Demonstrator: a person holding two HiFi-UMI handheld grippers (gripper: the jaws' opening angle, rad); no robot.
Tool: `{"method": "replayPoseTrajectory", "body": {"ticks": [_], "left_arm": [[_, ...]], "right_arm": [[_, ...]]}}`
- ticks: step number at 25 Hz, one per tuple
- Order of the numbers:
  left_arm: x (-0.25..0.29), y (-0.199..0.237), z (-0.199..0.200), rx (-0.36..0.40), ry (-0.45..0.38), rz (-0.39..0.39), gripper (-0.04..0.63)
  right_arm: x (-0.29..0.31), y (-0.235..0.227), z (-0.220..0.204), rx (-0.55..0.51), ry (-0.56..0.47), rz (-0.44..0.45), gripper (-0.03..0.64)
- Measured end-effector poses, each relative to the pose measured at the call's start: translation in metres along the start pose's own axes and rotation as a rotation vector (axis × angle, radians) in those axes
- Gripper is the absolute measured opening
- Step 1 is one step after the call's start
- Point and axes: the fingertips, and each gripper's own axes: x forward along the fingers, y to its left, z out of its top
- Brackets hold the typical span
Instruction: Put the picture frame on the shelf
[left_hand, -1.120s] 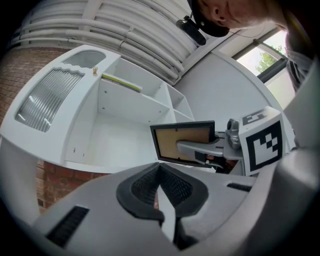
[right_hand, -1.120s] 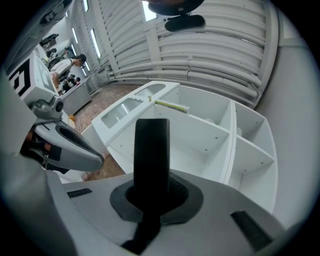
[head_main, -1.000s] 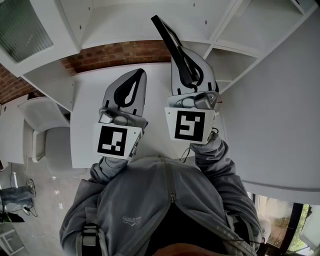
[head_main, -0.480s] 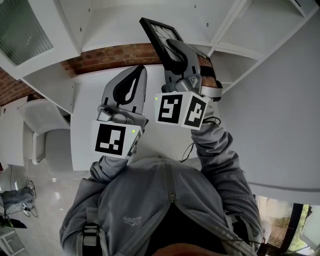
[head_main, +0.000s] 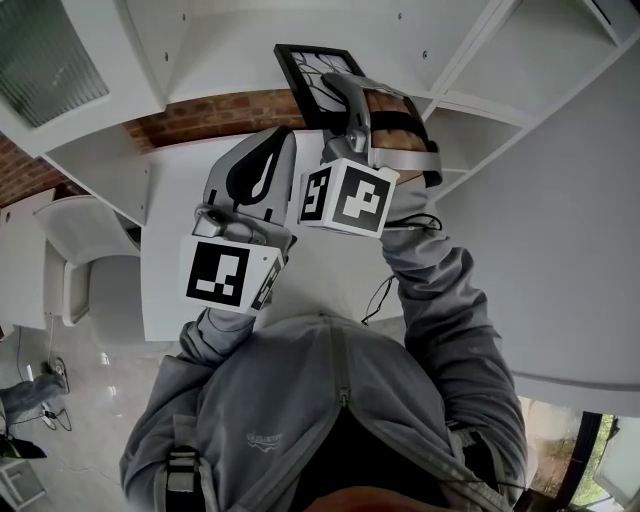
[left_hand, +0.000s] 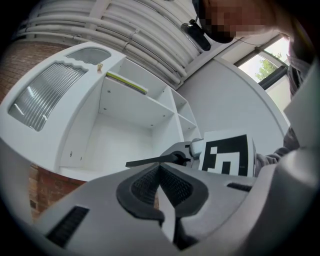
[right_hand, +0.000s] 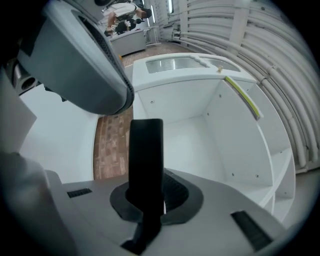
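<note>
1. Right tool (head_main: 345, 98) has its jaws closed tight on a black rectangular picture frame (head_main: 312, 72), gripping it at one edge and holding it up in the air.
2. From the head view, the frame's face is turned up towards the person. It shows a pale picture crossed by dark, branch-like lines.
3. The frame's length runs straight out from the jaws, away from the person and towards the open compartment of the white shelf unit (head_main: 250, 55). The part nearest the jaws is hidden by the tool.
4. In the right gripper view the frame (right_hand: 146, 155) appears edge-on as a dark upright bar rising from between the pads of the right tool (right_hand: 150, 202), with the white compartment (right_hand: 200, 125) behind it.
5. In the left gripper view the frame (left_hand: 150, 161) is a thin dark line, nearly level, in front of the compartment.
6. I cannot tell whether the frame touches any shelf board.
7. Left tool (head_main: 268, 155) sits just beside the right one, to its left, above the white surface (head_main: 170, 280). Its jaws are pressed together with nothing between them, as the left gripper view (left_hand: 160, 187) shows.
8. A strip of red brick wall (head_main: 220, 110) shows between the shelf unit and the surface.
</note>
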Motion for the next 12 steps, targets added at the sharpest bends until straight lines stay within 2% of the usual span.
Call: {"method": "replayPoseTrajectory", "body": {"ticks": [3,6,8,9,11,12], "left_arm": [[0.003,0.002,-0.001,-0.015,0.007,-0.023,0.008],[0.005,0.006,-0.004,-0.059,0.018,-0.070,0.009],[0.006,0.009,-0.004,-0.048,0.020,-0.094,0.012],[0.007,0.010,-0.003,-0.036,0.024,-0.109,0.033],[0.010,0.008,-0.003,-0.027,0.035,-0.146,0.120],[0.012,0.007,-0.004,-0.030,0.040,-0.157,0.126]], "right_arm": [[0.006,0.004,0.002,-0.034,0.009,0.028,0.034],[0.011,0.005,0.003,-0.080,0.010,0.019,0.034],[0.014,0.007,0.004,-0.094,0.008,0.018,0.034],[0.016,0.008,0.004,-0.099,0.006,0.020,0.034],[0.018,0.010,0.005,-0.113,0.003,0.019,0.035],[0.018,0.011,0.005,-0.121,0.001,0.017,0.035]]}}
